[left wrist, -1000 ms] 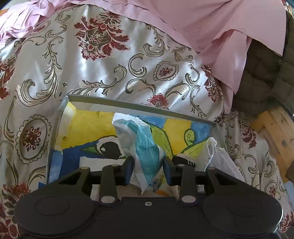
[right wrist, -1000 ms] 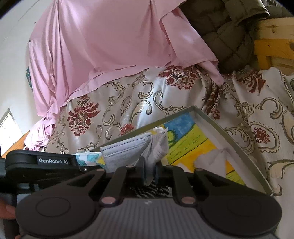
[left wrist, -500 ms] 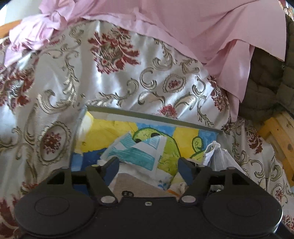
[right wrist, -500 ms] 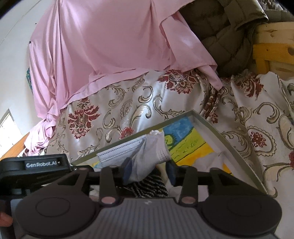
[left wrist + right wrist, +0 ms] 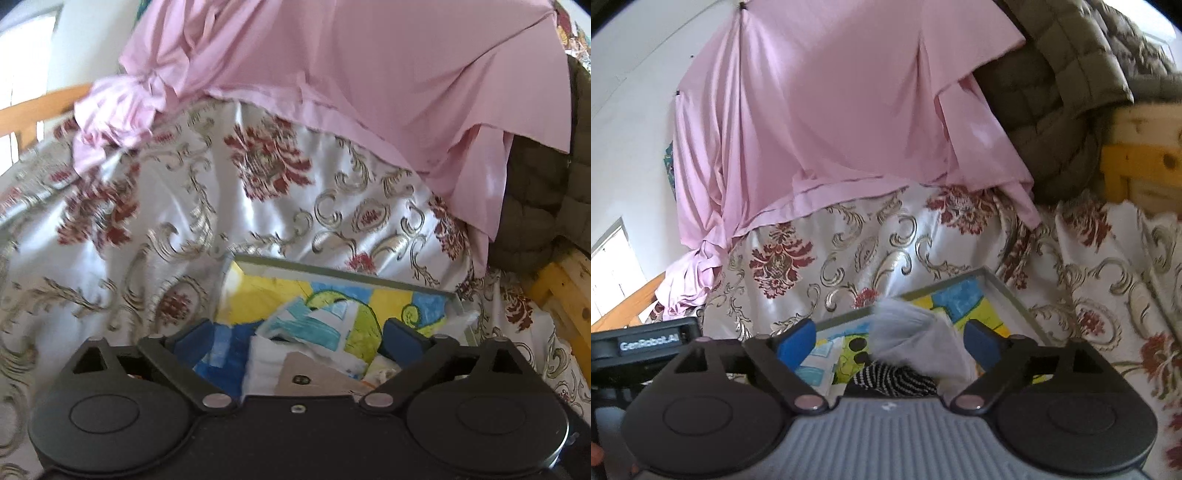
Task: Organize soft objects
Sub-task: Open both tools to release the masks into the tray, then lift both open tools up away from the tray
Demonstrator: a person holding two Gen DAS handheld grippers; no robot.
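Observation:
A shallow grey box (image 5: 332,267) with a yellow, blue and green drawing on its floor lies on the flowered bedspread (image 5: 177,221). In the left wrist view a teal-and-white packet (image 5: 310,326) and a white cloth (image 5: 266,365) lie in it. My left gripper (image 5: 297,338) is open above them, holding nothing. In the right wrist view the box (image 5: 1008,291) holds a grey face mask (image 5: 919,336), a black-and-white striped cloth (image 5: 894,378) and the packet (image 5: 820,360). My right gripper (image 5: 888,339) is open just above the mask.
A pink sheet (image 5: 351,81) hangs over the back of the bed. A dark olive quilted jacket (image 5: 1052,96) lies at the right beside a wooden frame (image 5: 1137,155). The left gripper's body (image 5: 646,341) shows at the left of the right wrist view.
Both grippers opened and let go: the left dropped the teal packet into the box, the right released the grey mask. Both have lifted and pulled back from the box.

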